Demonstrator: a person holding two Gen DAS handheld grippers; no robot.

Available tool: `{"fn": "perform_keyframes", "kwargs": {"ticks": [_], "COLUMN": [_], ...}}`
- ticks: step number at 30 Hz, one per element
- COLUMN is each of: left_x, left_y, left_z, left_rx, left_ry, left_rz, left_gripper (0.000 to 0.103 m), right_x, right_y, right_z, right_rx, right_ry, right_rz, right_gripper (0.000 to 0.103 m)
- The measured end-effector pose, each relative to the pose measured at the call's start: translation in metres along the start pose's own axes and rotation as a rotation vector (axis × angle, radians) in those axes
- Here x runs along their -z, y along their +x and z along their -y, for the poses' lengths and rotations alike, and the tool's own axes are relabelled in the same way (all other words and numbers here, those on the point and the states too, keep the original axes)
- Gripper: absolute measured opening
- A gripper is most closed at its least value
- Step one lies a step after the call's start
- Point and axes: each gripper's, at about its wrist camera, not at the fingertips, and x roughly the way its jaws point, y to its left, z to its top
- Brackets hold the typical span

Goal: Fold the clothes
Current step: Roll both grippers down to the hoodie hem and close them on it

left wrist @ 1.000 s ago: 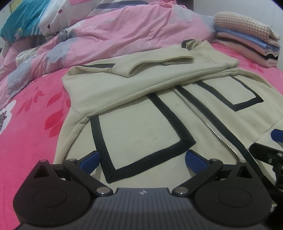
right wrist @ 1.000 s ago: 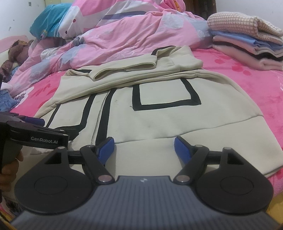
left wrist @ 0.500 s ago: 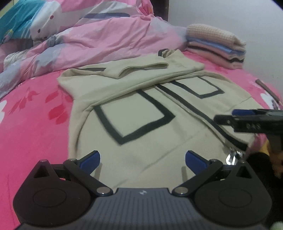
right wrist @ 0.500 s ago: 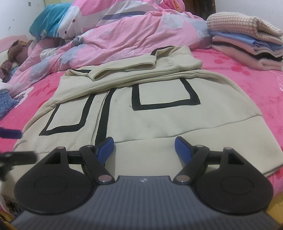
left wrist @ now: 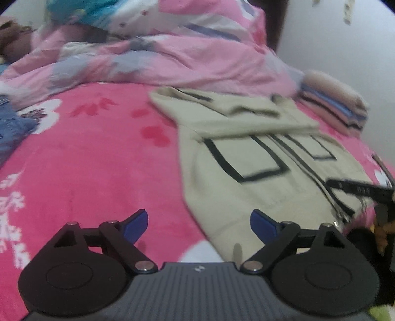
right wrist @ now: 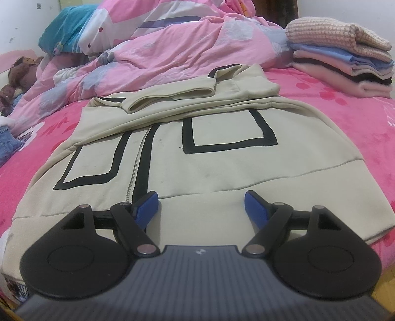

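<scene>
The beige jacket (right wrist: 197,158) was spread flat on the bed (left wrist: 98,160); both grippers' fingers were held apart, the left gripper's (left wrist: 198,223) having just narrowed, the right gripper's (right wrist: 201,206) empty.

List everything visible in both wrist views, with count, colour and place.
zip-up jacket: one, beige with black rectangle trim, spread flat on the bed, sleeve folded across its top
bedsheet: one, hot pink with floral print, under the jacket
quilt: one, pink and white floral, heaped behind the jacket
stack of folded clothes: one stack, cream, blue, pink and black layers, far right of the bed
teal pillow: one, top left
stuffed toy: one, brown, left edge
denim garment: one, blue, left edge
left tool: one, black with blue pads, open, over the jacket's left edge; jaws just been closing, nothing between them
right tool: one, black with blue pads, open, over the jacket's hem
</scene>
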Motion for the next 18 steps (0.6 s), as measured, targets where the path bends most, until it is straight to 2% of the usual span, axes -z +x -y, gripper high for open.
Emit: {"fn": "perform_keyframes", "kwargs": {"ticks": [3, 4, 8, 10, 12, 17, 18], "left_x": [0.000, 0.000, 0.011, 0.018, 0.023, 0.027, 0.028], "left_y": [0.001, 0.001, 0.016, 0.022, 0.023, 0.026, 0.028], "left_z": [-0.008, -0.011, -0.016, -0.017, -0.016, -0.015, -0.014], "left_rx": [0.059, 0.081, 0.183, 0.209, 0.221, 0.273, 0.285], "left_ry": [-0.053, -0.071, -0.153, -0.177, -0.178, -0.183, -0.184], "left_rz": [-0.031, -0.043, -0.173, -0.215, -0.229, -0.267, -0.278], "left_gripper": [0.077, 0.071, 0.049, 0.038, 0.035, 0.017, 0.017], "right_x": [0.000, 0.000, 0.001, 0.001, 0.002, 0.002, 0.002], "right_y": [-0.001, -0.001, -0.001, -0.001, -0.001, -0.001, -0.002], "right_z": [0.000, 0.000, -0.001, -0.001, -0.001, -0.001, 0.000], "right_rx": [0.002, 0.003, 0.010, 0.013, 0.013, 0.011, 0.010], "right_ry": [0.002, 0.003, 0.002, 0.001, 0.001, 0.007, 0.013], "right_rz": [0.000, 0.000, 0.001, 0.001, 0.001, 0.002, 0.005], "right_gripper": [0.078, 0.078, 0.078, 0.078, 0.078, 0.078, 0.078]}}
